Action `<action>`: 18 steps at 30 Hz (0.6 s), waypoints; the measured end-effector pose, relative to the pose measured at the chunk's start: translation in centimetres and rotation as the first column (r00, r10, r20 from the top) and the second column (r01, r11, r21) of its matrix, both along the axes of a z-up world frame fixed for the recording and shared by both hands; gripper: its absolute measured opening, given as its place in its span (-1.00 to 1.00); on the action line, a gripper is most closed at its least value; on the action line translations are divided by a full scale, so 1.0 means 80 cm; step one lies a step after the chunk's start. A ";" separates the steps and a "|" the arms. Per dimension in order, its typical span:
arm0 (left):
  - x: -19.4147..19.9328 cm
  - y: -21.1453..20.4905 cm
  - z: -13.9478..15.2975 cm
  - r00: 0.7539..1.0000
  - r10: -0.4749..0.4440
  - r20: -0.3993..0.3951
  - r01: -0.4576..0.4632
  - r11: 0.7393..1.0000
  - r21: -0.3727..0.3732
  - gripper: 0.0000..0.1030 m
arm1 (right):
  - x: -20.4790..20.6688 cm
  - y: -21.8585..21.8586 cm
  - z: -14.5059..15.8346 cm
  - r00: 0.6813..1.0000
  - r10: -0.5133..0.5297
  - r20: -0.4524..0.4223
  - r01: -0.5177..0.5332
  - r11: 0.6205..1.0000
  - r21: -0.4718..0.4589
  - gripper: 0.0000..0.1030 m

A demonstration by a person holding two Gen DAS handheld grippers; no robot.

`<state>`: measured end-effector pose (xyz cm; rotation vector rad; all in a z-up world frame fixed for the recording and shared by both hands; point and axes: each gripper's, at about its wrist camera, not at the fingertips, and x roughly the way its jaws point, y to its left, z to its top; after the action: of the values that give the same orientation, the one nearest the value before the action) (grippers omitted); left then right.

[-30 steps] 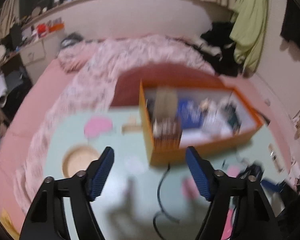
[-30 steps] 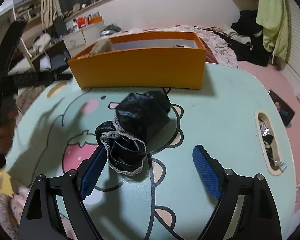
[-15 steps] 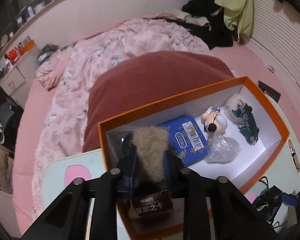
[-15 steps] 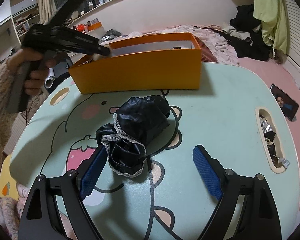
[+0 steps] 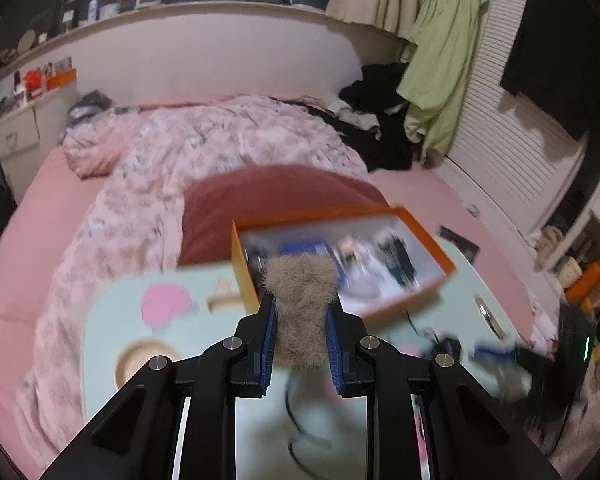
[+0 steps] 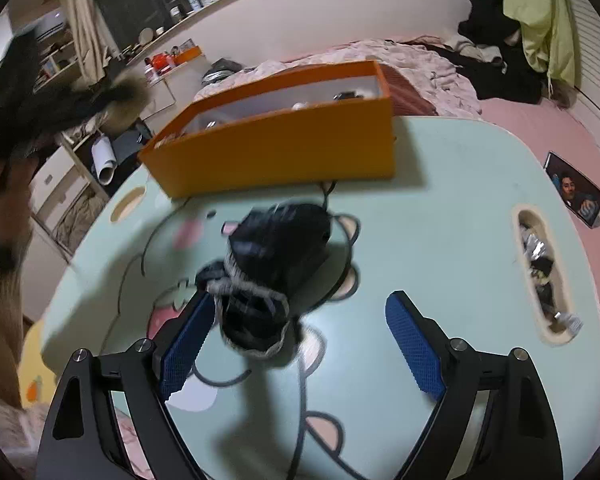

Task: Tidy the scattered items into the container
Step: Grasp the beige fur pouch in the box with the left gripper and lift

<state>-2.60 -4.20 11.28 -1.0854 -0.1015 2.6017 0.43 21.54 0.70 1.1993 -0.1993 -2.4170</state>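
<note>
My left gripper [image 5: 300,320] is shut on a tan furry scrunchie [image 5: 301,304] and holds it above the table, in front of the near left corner of the orange box [image 5: 420,300]. The box holds a blue tin, a toy car and other small items, blurred here. In the right wrist view the left gripper with the scrunchie [image 6: 126,94] shows at the upper left. My right gripper [image 6: 296,340] is open, low over the table. A black lace-trimmed fabric bundle [image 6: 268,268] lies just ahead of it, near its left finger [image 6: 186,336]. The orange box [image 6: 276,148] stands behind.
The mint cartoon-print table [image 6: 440,220] has a slot with small clutter [image 6: 540,276] at the right. A thin black cable [image 5: 292,400] lies on the table. A bed with pink quilt [image 5: 204,152] lies beyond the table. A photo [image 6: 576,196] lies on the floor.
My left gripper, open a second ago, closed on the furry scrunchie inside the box and has lifted it up and back out. The right gripper has edged closer to the black bundle.
</note>
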 end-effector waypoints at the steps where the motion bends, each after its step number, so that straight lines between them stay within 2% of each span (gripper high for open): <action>1: 0.009 0.000 -0.010 1.000 -0.006 0.016 0.006 1.000 0.007 -0.59 | -0.005 0.004 0.009 1.000 0.000 -0.005 0.000 1.000 -0.020 0.70; 5: 0.030 0.006 -0.061 0.995 -0.021 0.096 0.016 0.998 0.059 -0.59 | -0.036 -0.002 0.058 0.999 0.049 -0.024 -0.052 0.988 -0.149 0.70; 8: 0.037 0.019 -0.089 0.991 -0.020 0.132 0.008 0.996 0.090 -0.59 | -0.072 -0.038 0.080 0.989 0.150 0.005 -0.145 0.963 -0.227 0.68; 10: 0.043 0.027 -0.095 0.992 -0.028 0.126 0.018 0.996 0.082 -0.57 | -0.100 -0.074 0.088 0.968 0.251 0.031 -0.234 0.936 -0.264 0.55; 11: 0.046 0.031 -0.096 0.992 -0.037 0.124 0.027 0.997 0.077 -0.55 | -0.111 -0.093 0.090 0.951 0.308 0.029 -0.291 0.921 -0.261 0.49; 12: 0.049 0.033 -0.097 0.991 -0.041 0.124 0.032 0.997 0.071 -0.44 | -0.122 -0.115 0.091 0.929 0.370 0.022 -0.355 0.906 -0.230 0.43; 13: 0.052 0.033 -0.098 0.992 -0.045 0.121 0.037 0.997 0.068 -0.24 | -0.131 -0.134 0.090 0.910 0.415 0.019 -0.405 0.896 -0.183 0.37; 15: 0.058 0.030 -0.096 0.993 -0.050 0.107 0.042 0.996 0.081 -0.09 | -0.153 -0.167 0.083 0.867 0.496 0.039 -0.493 0.867 -0.068 0.12; 18: 0.065 0.021 -0.094 0.995 -0.053 0.086 0.043 0.993 0.112 -0.09 | -0.190 -0.194 0.070 0.800 0.588 0.117 -0.589 0.807 -0.028 -0.06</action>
<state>2.62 -2.49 3.77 -1.1493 -0.2334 2.4744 -14.74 6.04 6.29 1.1922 0.1404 -1.8010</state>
